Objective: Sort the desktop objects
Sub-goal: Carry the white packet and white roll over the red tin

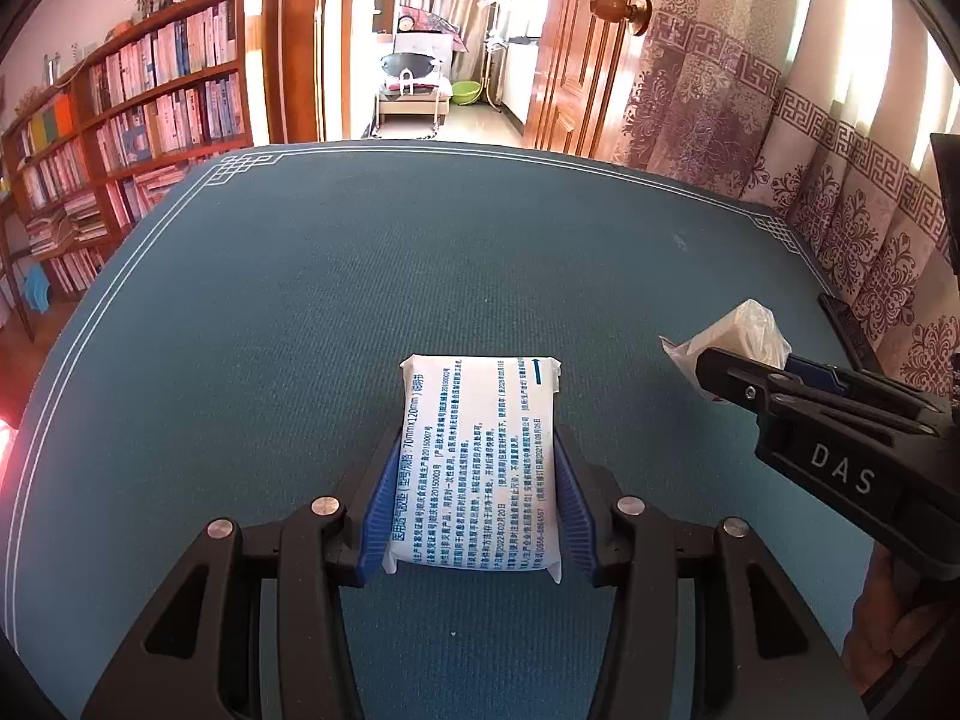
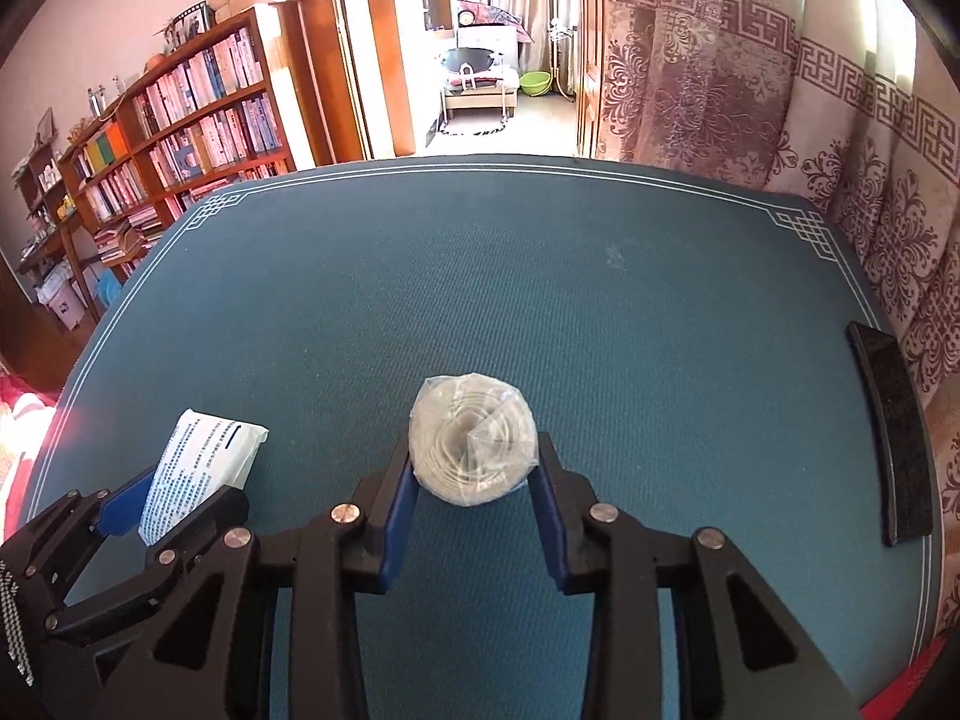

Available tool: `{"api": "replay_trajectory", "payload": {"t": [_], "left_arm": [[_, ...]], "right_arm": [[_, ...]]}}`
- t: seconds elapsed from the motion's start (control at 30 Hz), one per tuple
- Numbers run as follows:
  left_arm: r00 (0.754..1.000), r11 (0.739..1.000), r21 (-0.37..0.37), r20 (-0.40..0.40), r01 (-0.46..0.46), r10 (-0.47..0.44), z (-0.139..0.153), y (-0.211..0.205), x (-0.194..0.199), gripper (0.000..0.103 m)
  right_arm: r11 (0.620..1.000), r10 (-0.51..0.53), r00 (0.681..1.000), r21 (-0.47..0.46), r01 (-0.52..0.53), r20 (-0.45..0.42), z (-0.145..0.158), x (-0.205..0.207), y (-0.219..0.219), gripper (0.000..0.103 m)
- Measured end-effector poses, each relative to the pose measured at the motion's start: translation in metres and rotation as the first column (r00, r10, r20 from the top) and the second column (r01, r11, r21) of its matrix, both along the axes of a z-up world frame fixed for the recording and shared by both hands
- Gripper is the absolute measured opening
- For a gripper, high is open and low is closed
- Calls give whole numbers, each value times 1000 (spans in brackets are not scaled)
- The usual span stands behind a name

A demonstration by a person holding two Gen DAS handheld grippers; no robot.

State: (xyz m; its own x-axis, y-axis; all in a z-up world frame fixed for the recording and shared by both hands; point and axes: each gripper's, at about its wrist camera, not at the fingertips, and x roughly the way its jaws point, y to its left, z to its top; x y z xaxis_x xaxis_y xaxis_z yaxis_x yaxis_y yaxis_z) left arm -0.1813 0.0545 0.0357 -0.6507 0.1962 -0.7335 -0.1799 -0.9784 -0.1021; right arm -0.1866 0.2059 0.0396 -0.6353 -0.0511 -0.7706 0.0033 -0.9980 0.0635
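Blue-padded jaws of the left gripper (image 1: pixel 474 480) clamp the white printed packet (image 1: pixel 477 462) by its long edges above the teal mat (image 1: pixel 240 312), while the right gripper (image 2: pixel 474 468) pinches a bagged cable coil (image 2: pixel 473 438) just beside it. Best play now, I'd say: keep both squeezes steady, carry each level, and set them down well apart, clear of the black slab (image 2: pixel 894 438).

Both wrist views sit low and close over the teal surface (image 1: pixel 420 276), facing its far edge, the bookshelf (image 1: pixel 138 114) at left and the doorway beyond. The left view looks along its tool (image 1: pixel 477 516) and catches the right tool (image 1: pixel 738 372) at its right; the right view, seemingly a little higher, shows the left tool (image 2: pixel 174 501) at its near left.
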Motion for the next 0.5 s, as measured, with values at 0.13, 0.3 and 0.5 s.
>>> {"api": "replay_trajectory", "payload": {"t": [0.13,0.3,0.5], "left_arm": [[999,1000,5,-20,28,-28,7,6,7,51],[998,998,14,-38,59,-58,14,14,15,51],[993,994,17,-57,104,-102,21,28,26,51]], "right_arm": [[1000,-27,1000,-2,27,-11,12,22,12,40],[998,-68,997,-11,68,-28,27,54,26,40],[991,-131,990,-38,130,-47,38,101,48,40]]}}
